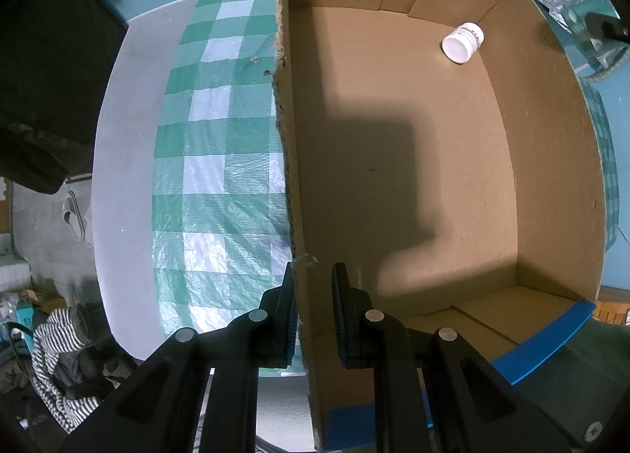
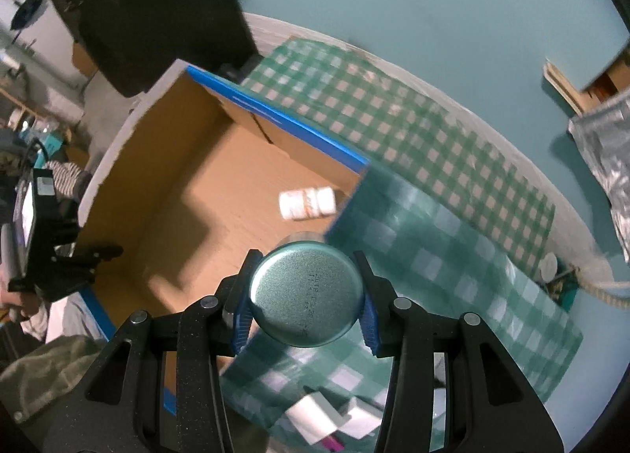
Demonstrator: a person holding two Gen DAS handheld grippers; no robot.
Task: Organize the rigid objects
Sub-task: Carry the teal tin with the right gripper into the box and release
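Note:
A cardboard box [image 1: 559, 161] with blue tape on its rims sits on a green checked cloth. A white pill bottle [image 1: 462, 41] lies on its side inside it; it also shows in the right wrist view [image 2: 307, 203]. My left gripper [image 1: 313, 295] is shut on the box's left wall [image 1: 291, 138], one finger on each side. My right gripper [image 2: 305, 295] is shut on a metal can [image 2: 305, 297], whose round end faces the camera, held above the box's near corner [image 2: 354, 173].
The checked cloth [image 2: 453, 224] covers a white round table [image 1: 126, 146]. White items [image 2: 327, 413] lie on the cloth near me. A foil bag [image 2: 606, 146] stands at the right. A striped cloth [image 1: 59, 366] lies beyond the table edge.

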